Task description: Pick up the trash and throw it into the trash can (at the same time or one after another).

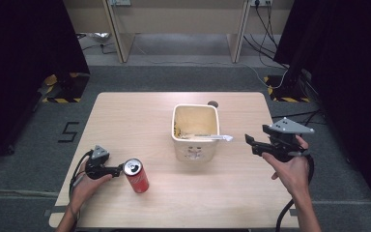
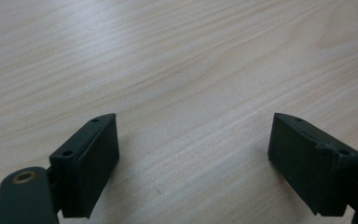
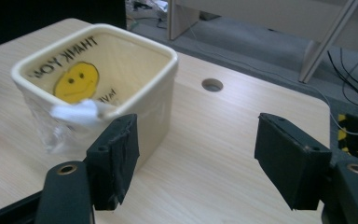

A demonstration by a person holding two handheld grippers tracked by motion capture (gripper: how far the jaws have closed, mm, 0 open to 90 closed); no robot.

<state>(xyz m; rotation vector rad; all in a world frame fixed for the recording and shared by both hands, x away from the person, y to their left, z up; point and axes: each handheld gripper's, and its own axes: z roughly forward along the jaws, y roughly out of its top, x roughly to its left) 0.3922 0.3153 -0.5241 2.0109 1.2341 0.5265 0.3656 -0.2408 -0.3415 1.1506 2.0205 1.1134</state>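
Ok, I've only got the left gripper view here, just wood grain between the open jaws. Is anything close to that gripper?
Observer: Yes, a red can is on the table just beside the left gripper, outside its jaws.
Operator: And what else is on the table?
Observer: A cream square container near the middle, with a smiley face printed inside.
Operator: Where's the other gripper?
Observer: The right gripper is held open to the right of the container, not touching it.
Operator: Anything on the rim?
Observer: A white scrap hangs over the near rim.
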